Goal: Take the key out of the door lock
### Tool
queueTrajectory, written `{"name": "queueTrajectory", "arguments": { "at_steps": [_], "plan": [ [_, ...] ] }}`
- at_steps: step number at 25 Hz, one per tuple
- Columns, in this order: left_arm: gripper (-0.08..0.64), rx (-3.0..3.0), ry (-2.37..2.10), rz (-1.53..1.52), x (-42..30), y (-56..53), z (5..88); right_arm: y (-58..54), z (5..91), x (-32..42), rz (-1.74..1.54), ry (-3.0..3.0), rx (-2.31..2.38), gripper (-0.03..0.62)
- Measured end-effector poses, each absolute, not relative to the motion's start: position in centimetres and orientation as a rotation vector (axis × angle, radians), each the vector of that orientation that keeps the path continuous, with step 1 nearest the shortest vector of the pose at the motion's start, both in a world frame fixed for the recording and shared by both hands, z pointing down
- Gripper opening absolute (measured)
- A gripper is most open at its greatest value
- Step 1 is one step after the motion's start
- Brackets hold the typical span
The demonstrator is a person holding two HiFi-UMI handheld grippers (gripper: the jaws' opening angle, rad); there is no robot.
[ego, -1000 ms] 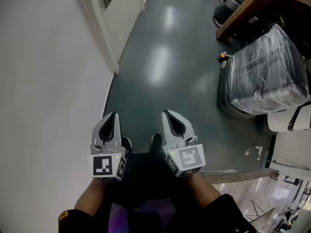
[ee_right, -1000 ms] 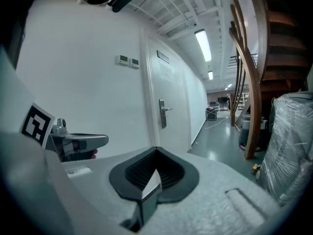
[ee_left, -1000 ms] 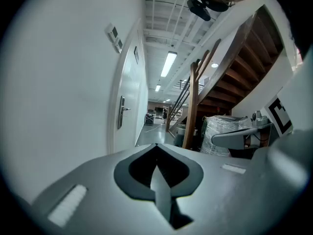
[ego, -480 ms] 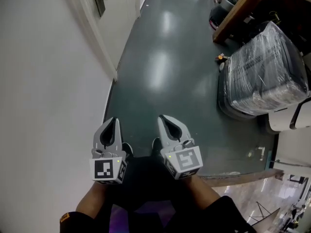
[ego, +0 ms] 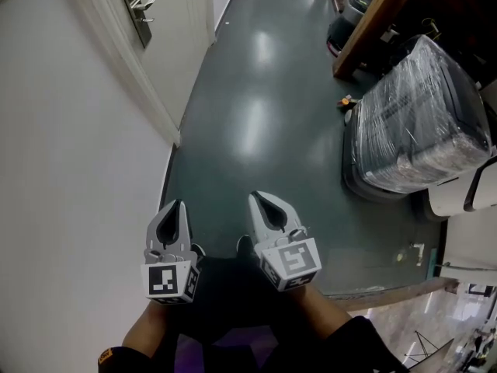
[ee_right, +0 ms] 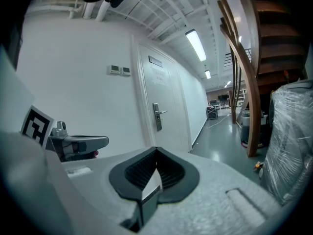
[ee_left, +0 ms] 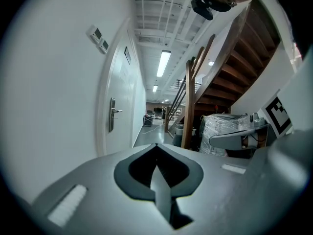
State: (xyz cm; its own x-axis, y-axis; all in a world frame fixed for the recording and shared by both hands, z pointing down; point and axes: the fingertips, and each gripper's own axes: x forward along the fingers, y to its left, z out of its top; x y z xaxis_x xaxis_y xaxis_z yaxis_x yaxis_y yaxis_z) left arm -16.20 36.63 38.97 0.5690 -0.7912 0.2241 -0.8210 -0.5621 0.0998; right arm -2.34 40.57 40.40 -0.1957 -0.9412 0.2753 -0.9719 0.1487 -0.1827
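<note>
The person stands in a corridor with the door [ego: 175,49] well ahead along the white wall [ego: 70,169] on the left. This looks like the approach, before any reach for the lock. The lock plate with its lever handle [ego: 140,14] sits near the door's edge. The key itself is too small to make out in any view, so whether it is in the keyhole cannot be told from here. Both tools are carried low and side by side over the dark floor [ego: 264,107], tips pointing forward, probably because nothing is within reach yet and this keeps them ready and clear of the wall. The left hand-held gripper [ego: 177,205] has its jaws together with nothing between them. The right hand-held gripper [ego: 259,197] is also empty; its jaws look closed tip to tip and are just beginning to part, which may be preparation for taking the key. To the right, well apart from the door, a plastic-wrapped bundle [ego: 419,115] stands beside a wooden stair beam [ego: 373,22], so the floor between the person and the door is open.
</note>
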Motion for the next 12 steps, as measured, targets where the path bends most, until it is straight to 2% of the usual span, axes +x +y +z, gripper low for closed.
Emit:
{"name": "queueTrajectory", "arguments": {
  "at_steps": [12],
  "plan": [
    [0.018, 2.637, -1.290, 0.273, -11.0, 33.6, 40.3, 37.5, 41.4, 1.8, 0.528, -2.295, 1.931, -0.009]
  ]
}}
